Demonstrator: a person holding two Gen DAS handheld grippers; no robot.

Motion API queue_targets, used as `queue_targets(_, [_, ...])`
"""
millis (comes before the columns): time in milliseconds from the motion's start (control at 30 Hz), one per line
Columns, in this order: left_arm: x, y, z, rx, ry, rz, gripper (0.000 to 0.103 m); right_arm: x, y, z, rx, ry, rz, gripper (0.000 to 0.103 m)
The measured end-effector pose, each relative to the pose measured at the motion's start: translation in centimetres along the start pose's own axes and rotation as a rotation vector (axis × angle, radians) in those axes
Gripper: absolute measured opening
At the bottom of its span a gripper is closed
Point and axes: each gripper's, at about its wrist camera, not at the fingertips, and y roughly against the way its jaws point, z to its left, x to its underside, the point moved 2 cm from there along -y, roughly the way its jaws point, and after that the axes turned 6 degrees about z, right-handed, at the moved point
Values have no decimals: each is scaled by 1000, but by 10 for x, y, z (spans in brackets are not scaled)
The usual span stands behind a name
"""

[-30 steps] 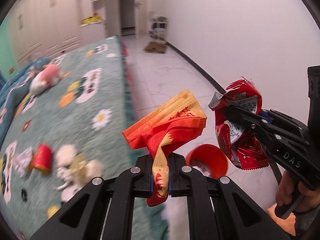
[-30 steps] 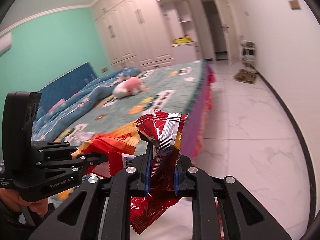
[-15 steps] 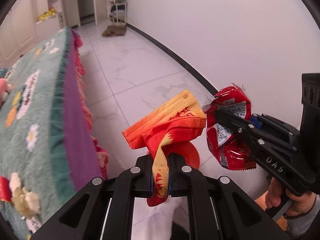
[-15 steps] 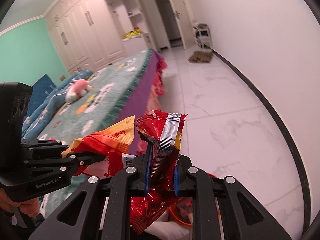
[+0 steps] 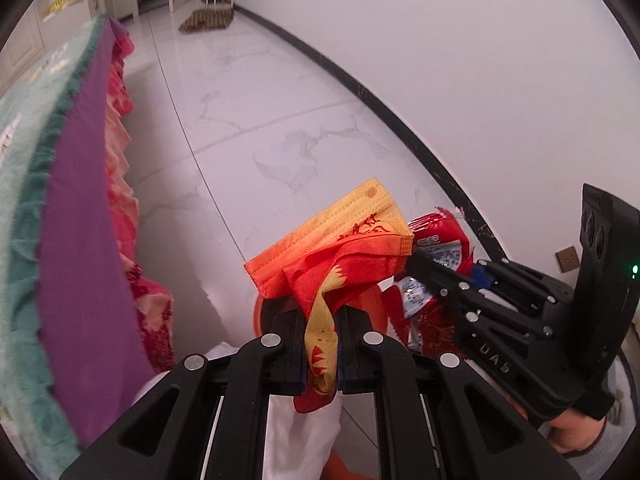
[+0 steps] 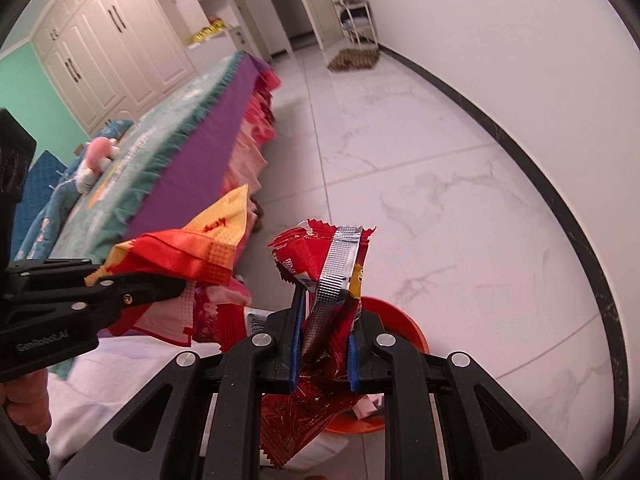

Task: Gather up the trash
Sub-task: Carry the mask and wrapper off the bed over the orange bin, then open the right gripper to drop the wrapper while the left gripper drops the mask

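Observation:
My left gripper (image 5: 320, 344) is shut on a crumpled orange and yellow face mask (image 5: 340, 248), which sticks up between its pads. My right gripper (image 6: 322, 344) is shut on a crinkled red snack wrapper (image 6: 332, 276) with a silver seam. Both hang close together above an orange bin (image 6: 404, 332) on the floor, whose rim (image 5: 260, 312) shows just behind the mask in the left wrist view. The right gripper with its wrapper (image 5: 436, 248) appears at the right of the left wrist view, and the left gripper with the mask (image 6: 188, 252) at the left of the right wrist view.
The bed's side (image 5: 84, 264), with a purple sheet, teal cover and red frill, stands close on the left. White marble floor (image 5: 260, 120) runs ahead to a white wall with a dark skirting (image 5: 400, 120). A pink plush toy (image 6: 96, 156) lies on the bed. White cloth (image 6: 120, 372) lies under both grippers.
Both grippers have swung away from the bed top and sunk toward the floor, tilting downward. The orange bin is now nearer beneath them. Both grips are unchanged.

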Motion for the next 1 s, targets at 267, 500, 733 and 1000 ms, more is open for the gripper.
queue_targets(267, [1,-51,6,21,49,100,10,20,-67,-23,18,-56,116,18])
queue_targets(500, [9,-70,20,6,95,159,10,40,-128,-35,45,-79,226,18])
queue_targets(733, [6,-74,20,11,109,172,10,45,-151,-35,23,-109,257,31])
queue_targets(1000, [5,-79,17,11,97,183,10,46,-142,-37,37,-100,245,46])
